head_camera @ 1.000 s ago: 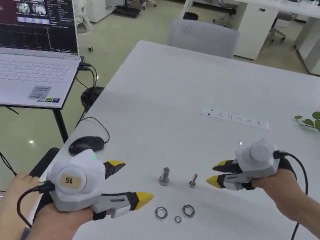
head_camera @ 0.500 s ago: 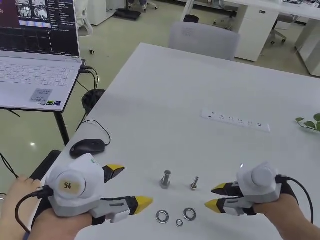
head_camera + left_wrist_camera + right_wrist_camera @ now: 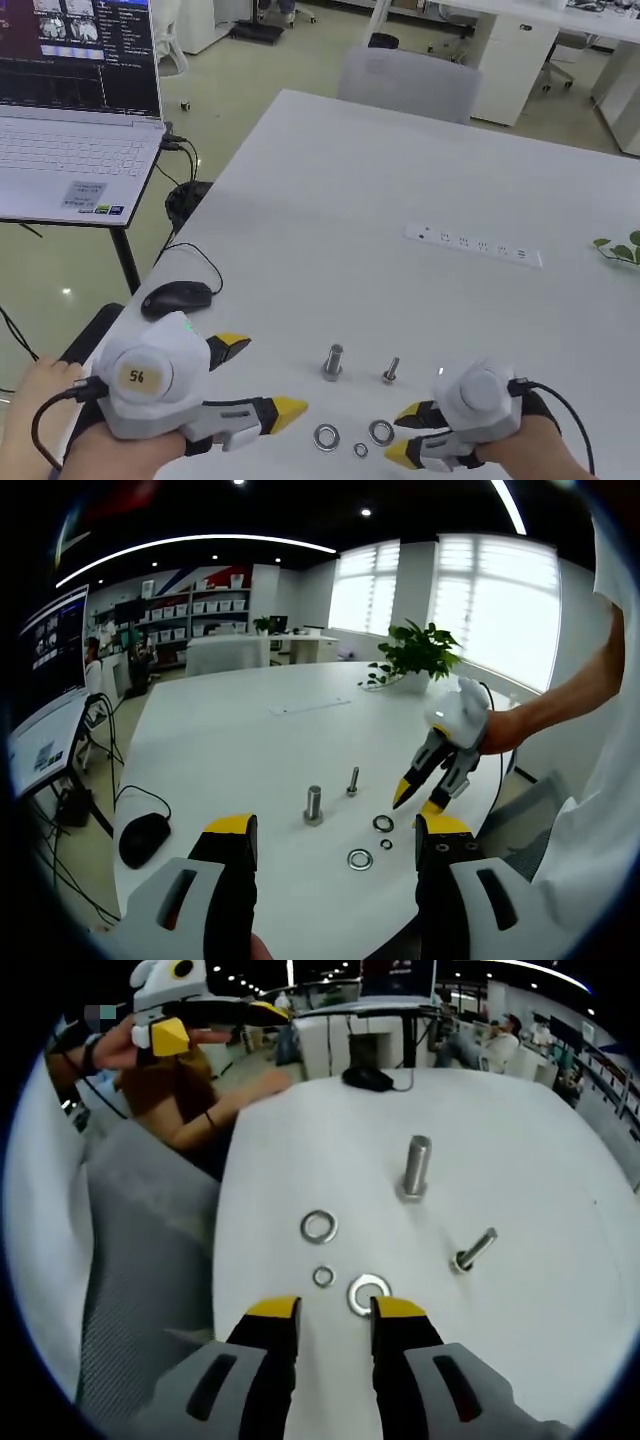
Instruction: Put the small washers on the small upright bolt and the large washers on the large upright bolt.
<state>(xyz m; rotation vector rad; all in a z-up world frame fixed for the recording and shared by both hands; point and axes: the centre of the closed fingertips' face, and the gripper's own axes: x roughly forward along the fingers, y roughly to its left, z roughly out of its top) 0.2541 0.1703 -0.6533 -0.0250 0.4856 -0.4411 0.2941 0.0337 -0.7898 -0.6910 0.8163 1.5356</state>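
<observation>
Yellow-tipped left gripper [image 3: 260, 377] (labelled 56) gapes wide; right gripper [image 3: 404, 433] narrower, near large washer [image 3: 368, 1293].

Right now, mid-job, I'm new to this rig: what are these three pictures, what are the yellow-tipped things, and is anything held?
There is no robot arm here. A person holds a two-jaw gripper in each hand, and the yellow tips are the jaw ends. The wide picture comes from a headset camera looking down at the table. The two round pictures come from a camera on each gripper, looking along its own jaws. The left gripper and the right gripper are both open and hold nothing. On the table stand a large bolt and a small bolt. In front of them lie a large washer, a second large washer and a small washer. The right gripper's jaws point at the second large washer. A mouse and a power strip lie farther off.
</observation>
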